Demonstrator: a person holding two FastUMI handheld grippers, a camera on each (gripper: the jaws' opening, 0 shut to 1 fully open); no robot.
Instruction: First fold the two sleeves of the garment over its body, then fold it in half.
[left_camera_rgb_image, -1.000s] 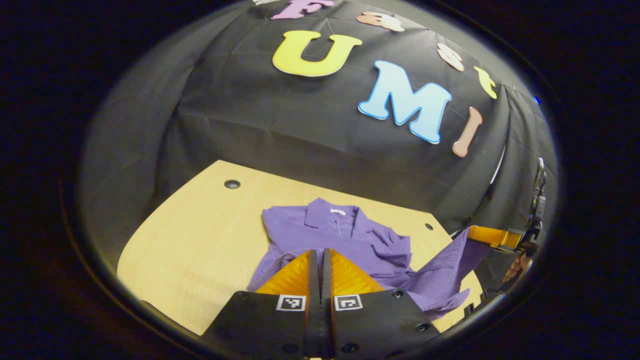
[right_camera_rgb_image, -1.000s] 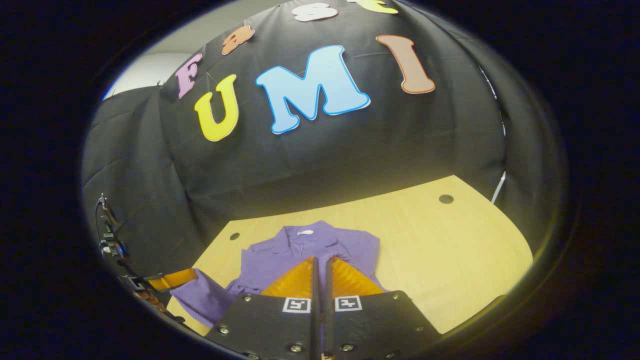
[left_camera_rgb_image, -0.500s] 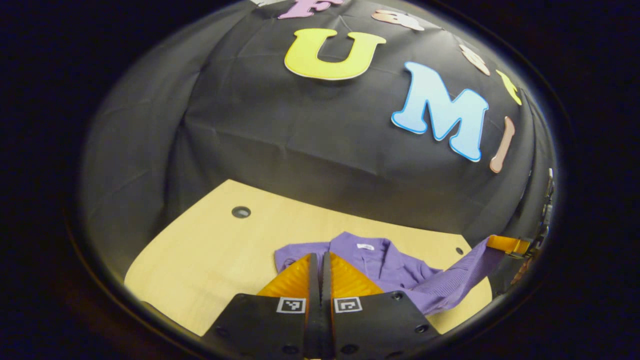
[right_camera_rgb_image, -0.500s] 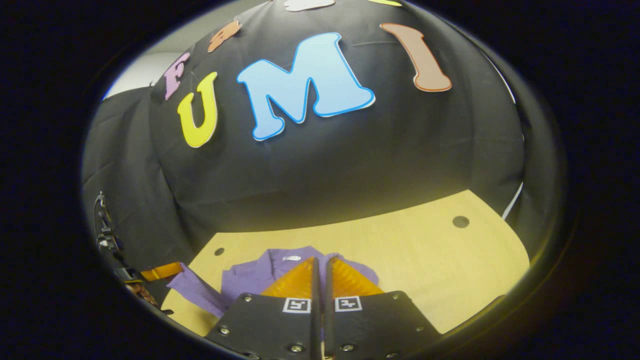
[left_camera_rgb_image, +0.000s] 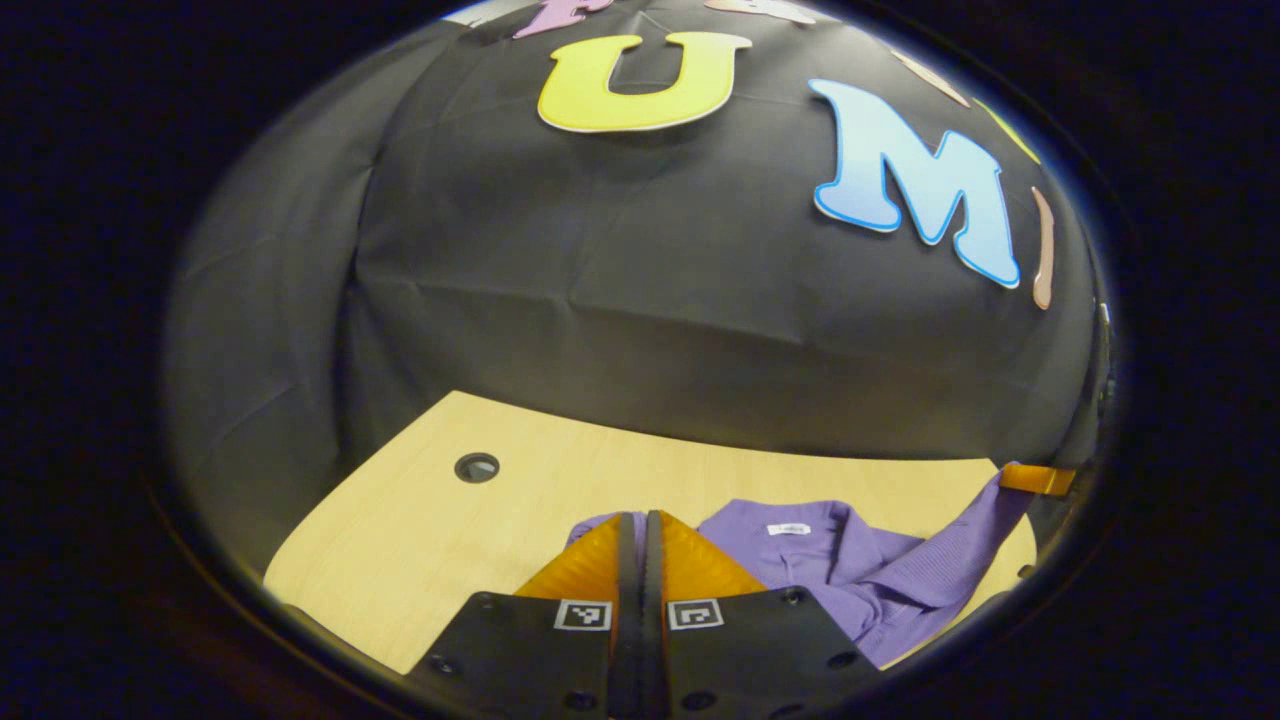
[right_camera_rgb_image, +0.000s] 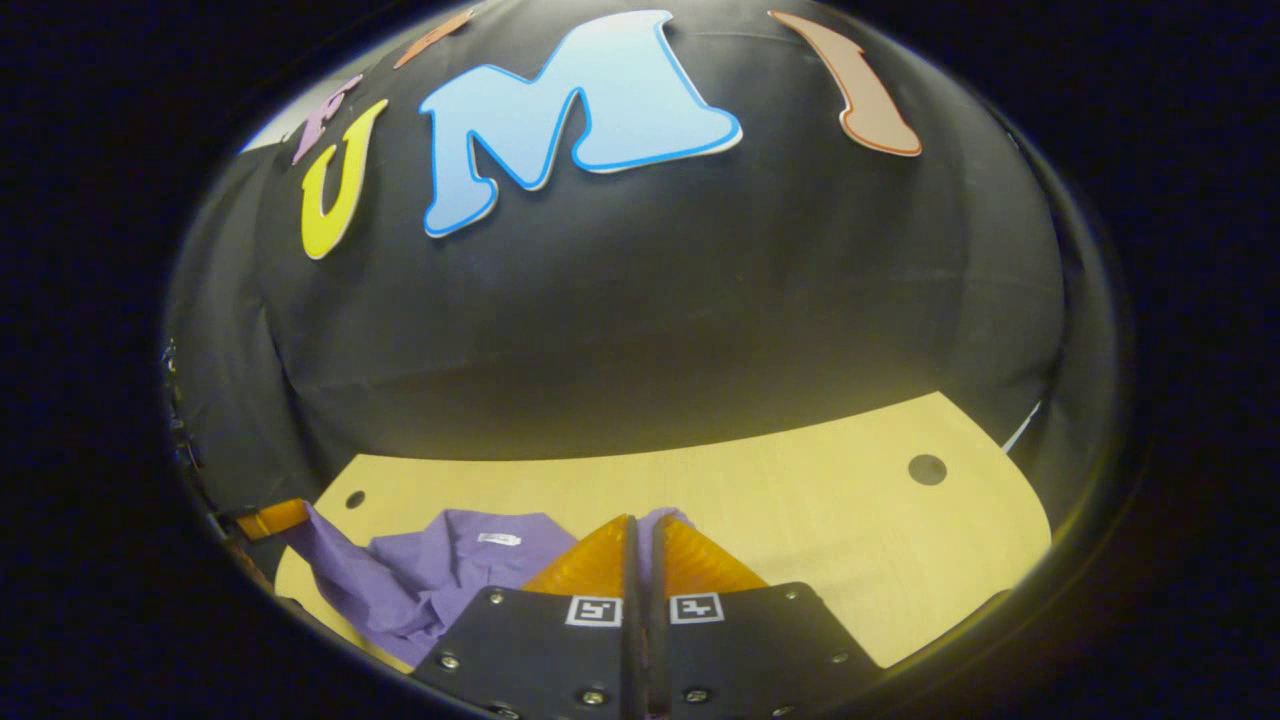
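A purple collared garment (left_camera_rgb_image: 830, 560) lies on the wooden table (left_camera_rgb_image: 430, 530), its collar and white neck label facing up. My left gripper (left_camera_rgb_image: 640, 518) is shut, with purple cloth showing right at its tips. In the right gripper view that same left gripper (right_camera_rgb_image: 272, 518) holds a lifted flap of the garment (right_camera_rgb_image: 450, 565). My right gripper (right_camera_rgb_image: 633, 522) is shut with a strip of purple cloth between its fingers. In the left gripper view the right gripper (left_camera_rgb_image: 1035, 480) pulls a taut band of cloth up from the garment. Both grippers hover just before the collar.
The table has a round cable hole (left_camera_rgb_image: 476, 467) on one side and another cable hole (right_camera_rgb_image: 927, 469) on the other, plus a small hole (right_camera_rgb_image: 354, 498) near the garment. The black cloth wall rises close behind the table's far edge.
Both grippers have travelled forward toward the collar end with the cloth in them. The garment's visible body has shrunk and slid low in each view, and the wall looms closer.
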